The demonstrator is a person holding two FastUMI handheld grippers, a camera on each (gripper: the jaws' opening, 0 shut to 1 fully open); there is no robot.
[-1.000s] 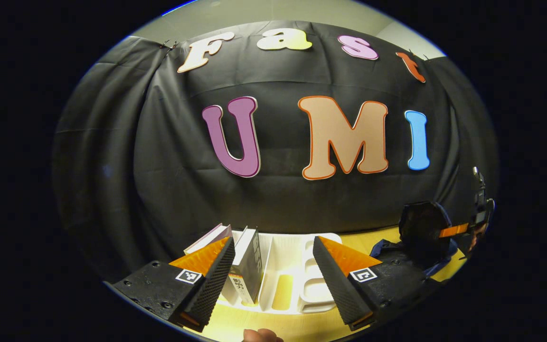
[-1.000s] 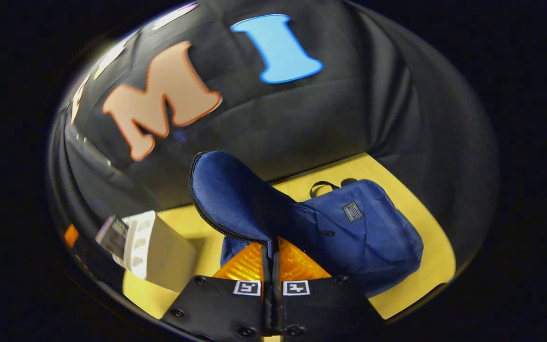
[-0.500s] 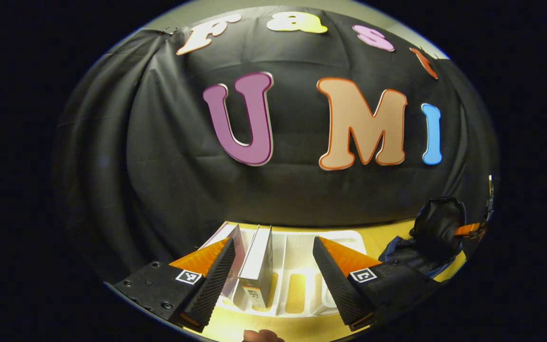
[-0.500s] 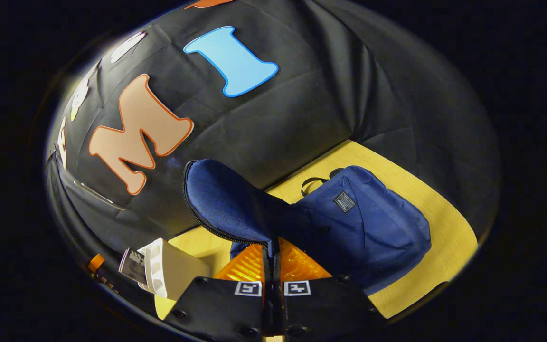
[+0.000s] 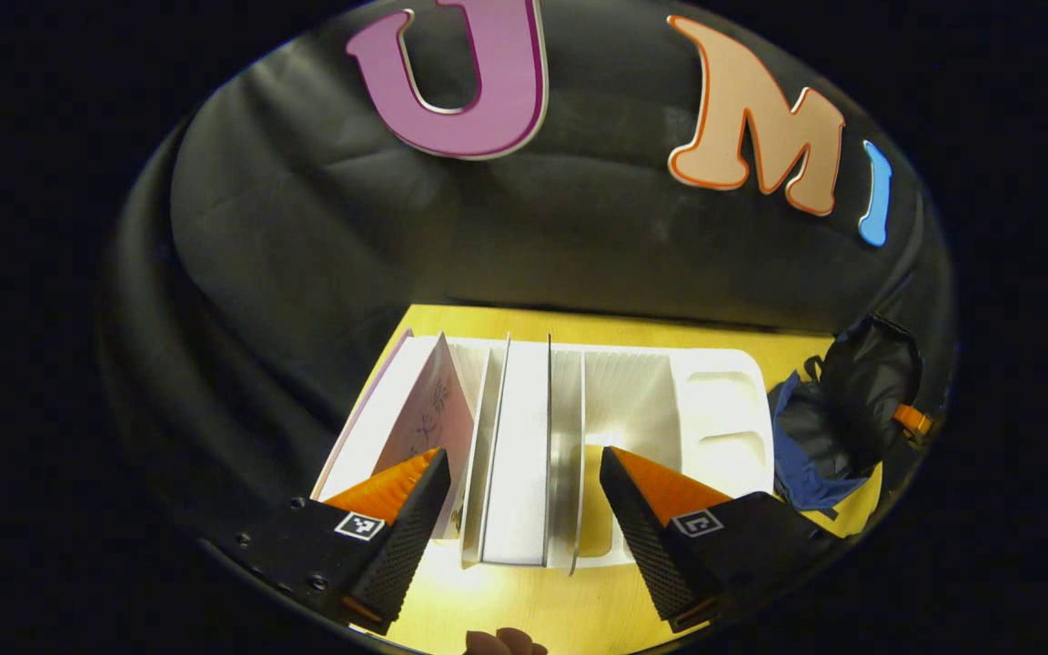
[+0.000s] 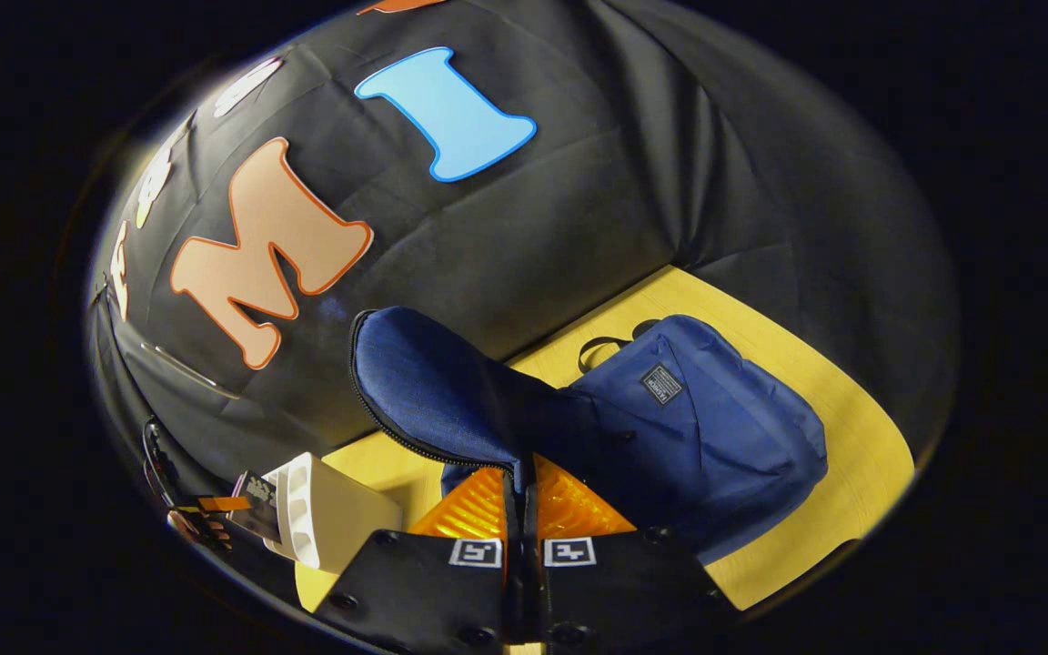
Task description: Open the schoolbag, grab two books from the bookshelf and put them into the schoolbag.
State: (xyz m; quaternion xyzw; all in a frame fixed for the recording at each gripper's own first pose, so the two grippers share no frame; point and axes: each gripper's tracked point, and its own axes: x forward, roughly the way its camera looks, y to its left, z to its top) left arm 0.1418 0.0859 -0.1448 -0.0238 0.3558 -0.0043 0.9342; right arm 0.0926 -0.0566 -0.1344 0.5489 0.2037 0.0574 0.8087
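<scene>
Now navy schoolbag (image 6: 697, 437), flap upturned

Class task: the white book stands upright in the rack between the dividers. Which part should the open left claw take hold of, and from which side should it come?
Grip the white book by its exposed top edge, coming down from above. It stands upright in the white rack, dividers close against both faces, so only that edge looks free. The left claw is open and already straddles it; the fingers should probably close across its thickness.
</scene>
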